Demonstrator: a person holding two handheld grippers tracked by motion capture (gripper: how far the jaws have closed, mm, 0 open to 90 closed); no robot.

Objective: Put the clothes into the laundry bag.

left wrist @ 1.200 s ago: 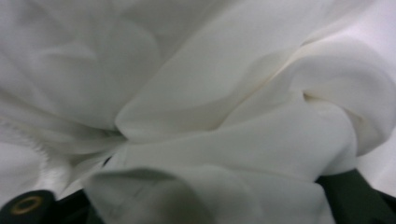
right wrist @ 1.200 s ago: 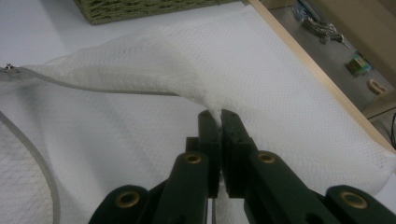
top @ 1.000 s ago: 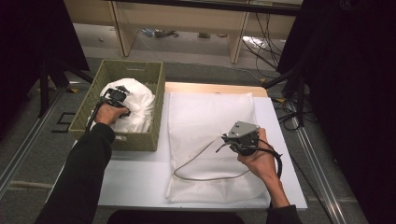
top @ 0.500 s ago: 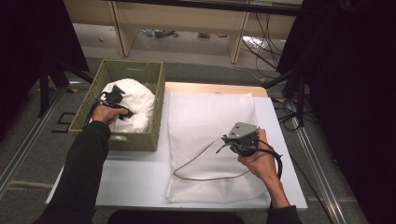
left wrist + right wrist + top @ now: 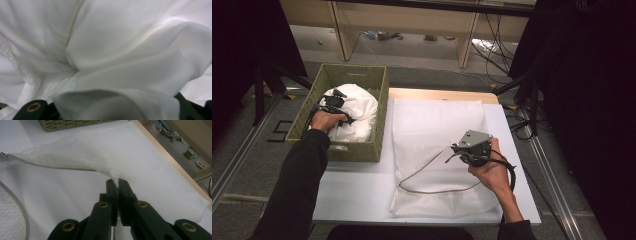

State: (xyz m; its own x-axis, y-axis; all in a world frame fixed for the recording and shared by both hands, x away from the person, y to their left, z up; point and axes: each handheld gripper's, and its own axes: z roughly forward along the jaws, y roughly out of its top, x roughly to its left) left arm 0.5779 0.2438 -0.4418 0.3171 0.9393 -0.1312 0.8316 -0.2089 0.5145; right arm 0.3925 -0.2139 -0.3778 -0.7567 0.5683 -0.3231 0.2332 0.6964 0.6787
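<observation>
The left hand-held gripper [image 5: 333, 101] sits in the woven basket [image 5: 362, 77], its jaws, which have just been closing, buried in the white garment [image 5: 120, 50] (pads hidden by folds, so grip cannot be confirmed). The right hand-held gripper [image 5: 117, 185] is clamped on the mesh laundry bag [image 5: 150, 162], lifting one edge off the tabletop [image 5: 357, 185].
</observation>
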